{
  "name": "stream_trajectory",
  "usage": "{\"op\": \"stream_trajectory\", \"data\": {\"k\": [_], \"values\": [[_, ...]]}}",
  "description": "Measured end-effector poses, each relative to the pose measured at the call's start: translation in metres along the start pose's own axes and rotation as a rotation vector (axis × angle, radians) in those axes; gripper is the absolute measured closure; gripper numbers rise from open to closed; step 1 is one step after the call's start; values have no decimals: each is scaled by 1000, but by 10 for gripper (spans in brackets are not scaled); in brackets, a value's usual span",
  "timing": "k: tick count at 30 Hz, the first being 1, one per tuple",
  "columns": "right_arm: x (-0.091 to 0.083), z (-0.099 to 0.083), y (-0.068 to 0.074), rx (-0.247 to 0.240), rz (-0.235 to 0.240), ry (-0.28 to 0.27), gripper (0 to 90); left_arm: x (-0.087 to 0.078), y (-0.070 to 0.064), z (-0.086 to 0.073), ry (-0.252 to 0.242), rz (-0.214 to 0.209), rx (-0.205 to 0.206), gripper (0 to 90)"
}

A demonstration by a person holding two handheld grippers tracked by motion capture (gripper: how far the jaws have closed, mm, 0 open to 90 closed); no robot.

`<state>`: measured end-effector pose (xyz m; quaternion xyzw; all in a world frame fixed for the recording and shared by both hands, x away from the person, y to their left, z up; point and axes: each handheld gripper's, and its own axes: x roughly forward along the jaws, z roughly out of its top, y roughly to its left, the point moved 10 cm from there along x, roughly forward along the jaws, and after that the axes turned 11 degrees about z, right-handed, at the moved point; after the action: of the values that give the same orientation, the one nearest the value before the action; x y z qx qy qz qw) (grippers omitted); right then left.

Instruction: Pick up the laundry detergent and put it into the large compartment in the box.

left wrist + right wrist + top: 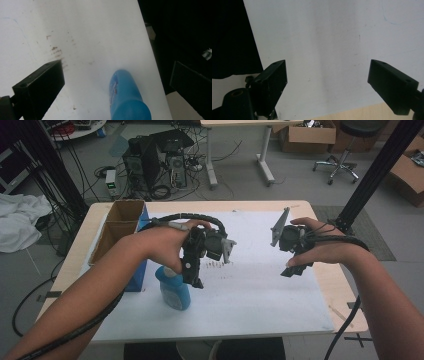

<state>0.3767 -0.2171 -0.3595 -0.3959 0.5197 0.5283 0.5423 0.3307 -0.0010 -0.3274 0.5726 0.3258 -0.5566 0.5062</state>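
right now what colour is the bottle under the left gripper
Blue, with a paler label patch on its side. The bottle shows best in the left gripper view.

White sheet point(260, 290) over a light wooden table point(345, 295), open cardboard box point(117, 227) at its left edge, computer towers point(157, 162), tangled cables, office chair point(345, 150) beyond

Grey floor point(240, 180) w/ cable clutter, PC towers point(150, 162), white desk point(237, 125), swivel chair point(345, 157), cardboard boxes point(307, 135).

A blue bottle point(175, 290) stands on the white sheet point(260, 290), near the cardboard box point(117, 227).
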Motion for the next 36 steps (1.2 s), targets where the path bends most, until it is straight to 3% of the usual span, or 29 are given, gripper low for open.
{"op": "stream_trajectory", "data": {"k": [13,27,36], "values": [[7,5,-1,16,-19,-7,159,-16,-8,-18,2,-6,69,1],[13,16,3,36,-25,-7,159,-20,-14,-39,-110,-8,99,0],[19,18,6,50,-24,-21,159,-16,-18,-59,-108,-21,118,1]]}}
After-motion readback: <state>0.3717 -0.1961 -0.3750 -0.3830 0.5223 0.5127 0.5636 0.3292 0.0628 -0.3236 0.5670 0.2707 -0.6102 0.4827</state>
